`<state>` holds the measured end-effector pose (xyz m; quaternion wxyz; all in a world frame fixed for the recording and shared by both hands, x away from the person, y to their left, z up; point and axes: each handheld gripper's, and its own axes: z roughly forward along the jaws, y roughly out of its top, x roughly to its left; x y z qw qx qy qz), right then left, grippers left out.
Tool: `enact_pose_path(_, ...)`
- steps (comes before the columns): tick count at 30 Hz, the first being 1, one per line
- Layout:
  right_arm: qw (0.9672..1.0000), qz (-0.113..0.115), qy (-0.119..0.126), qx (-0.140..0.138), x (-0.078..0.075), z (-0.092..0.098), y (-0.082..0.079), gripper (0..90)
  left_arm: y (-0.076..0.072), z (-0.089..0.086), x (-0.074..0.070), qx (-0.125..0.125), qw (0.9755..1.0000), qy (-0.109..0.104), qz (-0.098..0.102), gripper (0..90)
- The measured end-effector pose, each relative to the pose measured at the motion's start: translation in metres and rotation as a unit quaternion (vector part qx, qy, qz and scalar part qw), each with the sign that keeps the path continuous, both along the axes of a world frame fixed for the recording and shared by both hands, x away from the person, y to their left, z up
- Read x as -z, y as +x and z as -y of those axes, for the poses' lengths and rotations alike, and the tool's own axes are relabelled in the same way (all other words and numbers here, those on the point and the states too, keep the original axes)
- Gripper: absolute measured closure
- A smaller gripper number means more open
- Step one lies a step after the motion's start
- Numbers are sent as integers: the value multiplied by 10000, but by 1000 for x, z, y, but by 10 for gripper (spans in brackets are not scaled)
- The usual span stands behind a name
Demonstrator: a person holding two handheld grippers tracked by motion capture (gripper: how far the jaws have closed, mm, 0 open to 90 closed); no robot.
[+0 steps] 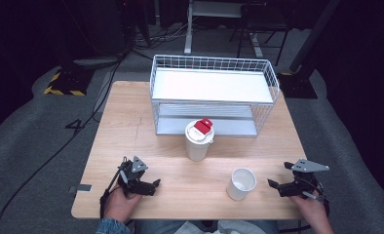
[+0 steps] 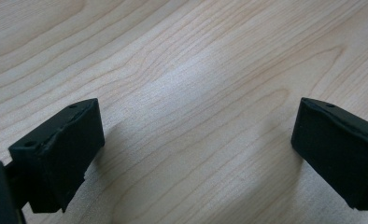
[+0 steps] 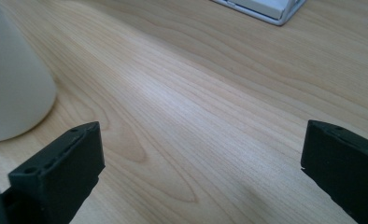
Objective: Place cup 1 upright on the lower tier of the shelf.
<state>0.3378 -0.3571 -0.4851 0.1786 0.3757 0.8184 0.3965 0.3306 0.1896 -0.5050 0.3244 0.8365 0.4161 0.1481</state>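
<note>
- Two claws are held low over the near edge of the wooden surface (image 1: 131, 126), one at each side, both released with jaws spread wide and nothing between them.
- At the near left, the left claw (image 1: 156, 184) is seen resting close to the wood, well apart from either cup; in the left gripper view only bare grain lies between its jaws.
- Toward the middle, a lidded white cup (image 1: 199, 141) with a red tab on its lid stands upright, just in front of the white wire rack (image 1: 214, 95) at the far side.
- Right of that and nearer, an open white cup (image 1: 241, 184) stands upright, and it is the thing nearest the right claw (image 1: 273, 184); in the right gripper view its wall (image 3: 14, 88) appears just left of the claw's left jaw, not yet touched.
- The open cup is judged to be light, thin-walled and easily crushed or tipped, with a smooth, somewhat slippery side. It would best be taken around the middle of its wall, with gentle pressure and the jaws level.
</note>
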Motion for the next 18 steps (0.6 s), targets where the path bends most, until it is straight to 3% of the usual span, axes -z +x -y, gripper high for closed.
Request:
enact_pose_path(6, 9996, 69, 240, -121, -7, 3, -7, 0, 0, 0, 0, 10, 10000, -6, -4, 23)
enact_pose_path(18, 9977, 291, 469, -385, -22, 0, -25, 0, 0, 2, 1, -15, 10000, 6, -14, 0)
